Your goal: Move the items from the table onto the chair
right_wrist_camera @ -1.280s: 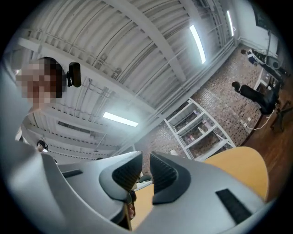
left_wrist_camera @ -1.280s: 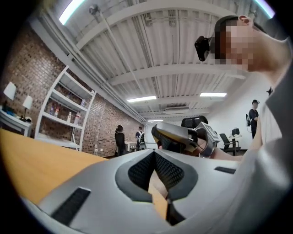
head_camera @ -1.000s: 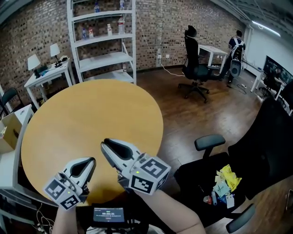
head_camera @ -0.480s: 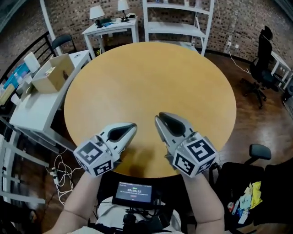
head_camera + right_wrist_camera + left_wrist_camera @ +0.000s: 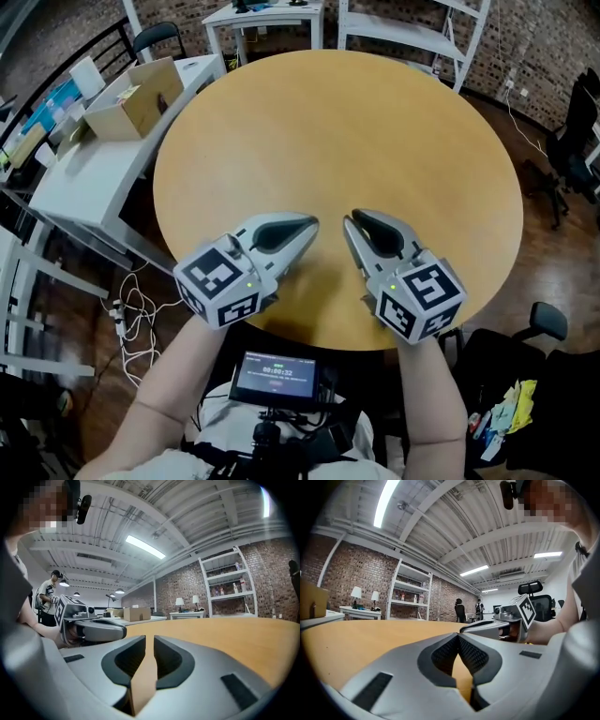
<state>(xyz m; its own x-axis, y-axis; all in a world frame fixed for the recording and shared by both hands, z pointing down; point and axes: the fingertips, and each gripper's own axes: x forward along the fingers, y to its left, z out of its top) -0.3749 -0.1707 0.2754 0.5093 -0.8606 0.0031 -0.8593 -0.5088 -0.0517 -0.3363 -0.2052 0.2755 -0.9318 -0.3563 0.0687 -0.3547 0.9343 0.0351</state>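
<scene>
Head view, and the round table (image 5: pixel 375 122) shows nothing but bare wood, while the items (image 5: pixel 506 405) lie heaped on the chair (image 5: pixel 549 322) at lower right, well apart from both tools. By my reading the moving step is done, with no pick in hand. The left gripper (image 5: pixel 310 225) hovers level over the near edge, tips touching, nothing caught. The right gripper (image 5: pixel 353 221) sits beside it with a thin slit between its jaws, empty too. That heap is small here, maybe packets. The next move calls only for a check that nothing remains.
</scene>
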